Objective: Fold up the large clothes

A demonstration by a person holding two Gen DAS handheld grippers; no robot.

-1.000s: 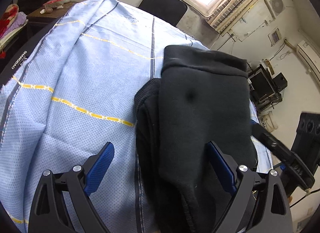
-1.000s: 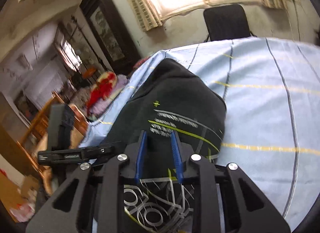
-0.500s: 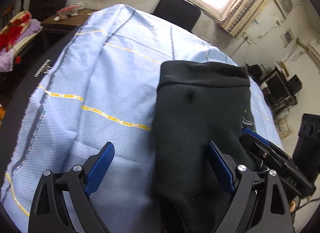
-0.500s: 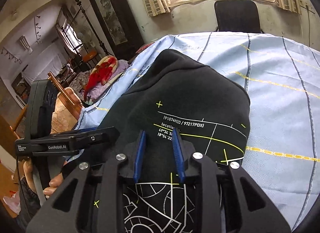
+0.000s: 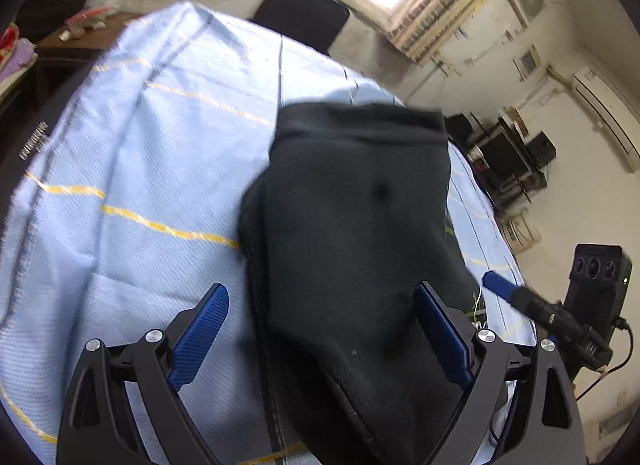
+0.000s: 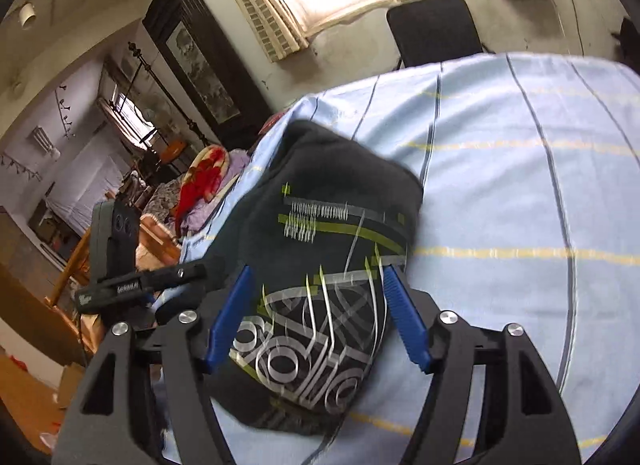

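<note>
Right claw (image 6: 316,313) has opened; folded garment (image 5: 360,225) lies lengthwise away.

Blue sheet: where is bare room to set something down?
The blue sheet lies bare right of the black garment, toward the chair, and left of it in the left view. It is crowded around the garment, where both tongs hover.

I see the black garment (image 5: 360,233) as thick, matt knit cloth with a soft fleecy nap, and from my right camera its printed pattern (image 6: 316,329) looks like smooth, slightly shiny silver and yellow-green ink. The bench cover (image 5: 132,169) is thin pale blue woven cloth, finely dimpled and a little creased. My left claw (image 5: 320,329) and right claw (image 6: 316,317) look like matt black plastic with ribbed blue pads (image 5: 200,333) and bright metal screws (image 5: 486,335).
</note>
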